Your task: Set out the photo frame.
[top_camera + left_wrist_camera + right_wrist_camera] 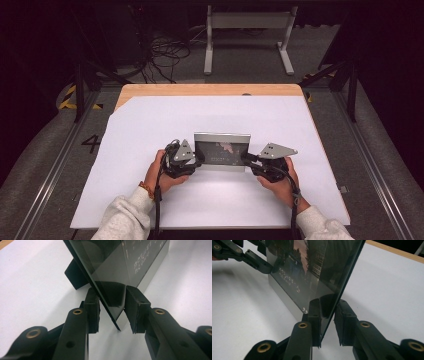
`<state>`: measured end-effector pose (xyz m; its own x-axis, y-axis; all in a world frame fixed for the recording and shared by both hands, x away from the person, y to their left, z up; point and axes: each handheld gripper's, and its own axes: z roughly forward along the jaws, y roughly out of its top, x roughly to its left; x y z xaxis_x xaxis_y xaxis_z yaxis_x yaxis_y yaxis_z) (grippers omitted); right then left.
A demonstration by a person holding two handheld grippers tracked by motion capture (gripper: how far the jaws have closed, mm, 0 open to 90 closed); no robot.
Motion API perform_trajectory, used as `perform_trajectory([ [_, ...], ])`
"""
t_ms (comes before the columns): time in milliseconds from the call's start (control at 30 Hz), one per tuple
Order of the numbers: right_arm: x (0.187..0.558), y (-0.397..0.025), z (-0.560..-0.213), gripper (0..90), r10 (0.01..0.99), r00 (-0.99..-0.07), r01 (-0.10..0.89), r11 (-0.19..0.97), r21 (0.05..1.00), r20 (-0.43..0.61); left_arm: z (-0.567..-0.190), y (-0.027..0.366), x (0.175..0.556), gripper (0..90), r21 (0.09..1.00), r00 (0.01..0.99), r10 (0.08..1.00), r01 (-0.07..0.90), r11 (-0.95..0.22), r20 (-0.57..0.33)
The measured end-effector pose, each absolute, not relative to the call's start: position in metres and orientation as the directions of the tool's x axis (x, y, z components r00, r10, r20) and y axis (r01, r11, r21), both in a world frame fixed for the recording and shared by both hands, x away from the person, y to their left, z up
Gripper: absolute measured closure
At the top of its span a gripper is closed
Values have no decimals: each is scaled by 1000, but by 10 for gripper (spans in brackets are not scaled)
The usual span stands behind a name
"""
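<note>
Picture frame between right gripper jaws

We read one clear sign: a dark figure "4" painted on the grey floor, well off to the left of the left gripper, beyond the table edge. On the dark glossy front of the silver-edged picture frame, just ahead of the right gripper's jaws, there are lines of small pale lettering, too blurred for us to read; the left gripper view shows similar faint lettering, also illegible.
</note>
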<state>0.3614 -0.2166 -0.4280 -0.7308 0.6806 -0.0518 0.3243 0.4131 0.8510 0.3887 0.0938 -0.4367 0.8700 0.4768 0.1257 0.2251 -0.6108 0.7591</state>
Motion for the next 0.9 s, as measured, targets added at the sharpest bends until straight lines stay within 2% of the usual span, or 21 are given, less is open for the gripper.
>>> perform_trajectory([
  [900, 370, -212, -428, 755, 692, -719, 323, 417, 850, -66, -441, 95, 395, 658, 773, 848, 513, 237, -588, 131],
])
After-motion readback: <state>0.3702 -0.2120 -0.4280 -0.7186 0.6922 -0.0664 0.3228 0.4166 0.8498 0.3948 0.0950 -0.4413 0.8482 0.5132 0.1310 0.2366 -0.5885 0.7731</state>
